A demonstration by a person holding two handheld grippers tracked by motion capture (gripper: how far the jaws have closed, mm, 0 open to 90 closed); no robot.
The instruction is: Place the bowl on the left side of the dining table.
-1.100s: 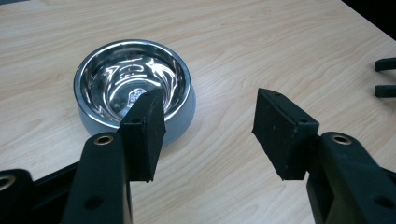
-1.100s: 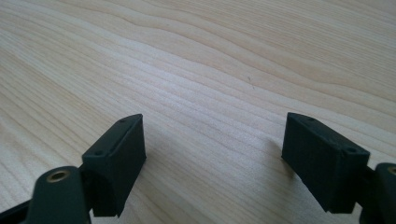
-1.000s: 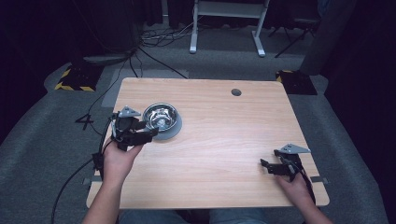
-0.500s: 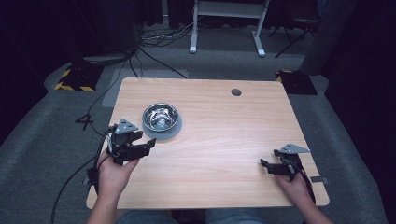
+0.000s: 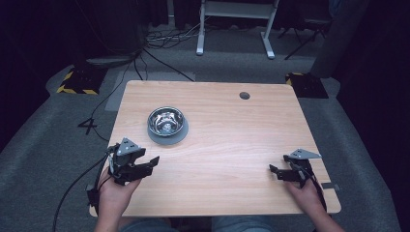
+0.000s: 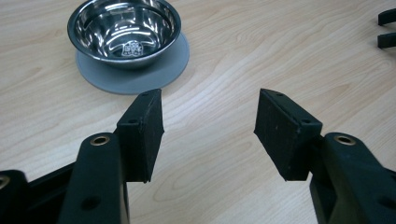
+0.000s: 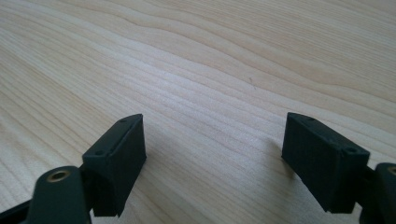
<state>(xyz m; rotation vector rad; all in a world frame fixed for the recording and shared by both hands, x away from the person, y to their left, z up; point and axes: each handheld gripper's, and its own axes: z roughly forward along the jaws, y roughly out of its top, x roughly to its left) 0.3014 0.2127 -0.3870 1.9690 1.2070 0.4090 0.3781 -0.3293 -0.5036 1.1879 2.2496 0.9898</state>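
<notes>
table (image 5: pixel 227 145): bare middle | bowl (image 5: pixel 166 121): left | left hand-held gripper (image 5: pixel 145 166): near edge

You're in lab or studio setup, looks like — plain wooden table (image 5: pixel 232 145) on grey carpet (image 5: pixel 43 154), black curtains behind, cables (image 5: pixel 159 41) snaking over floor, hazard-striped floor plates (image 5: pixel 77 82) at sides, white stand legs (image 5: pixel 234 29) at back.
</notes>
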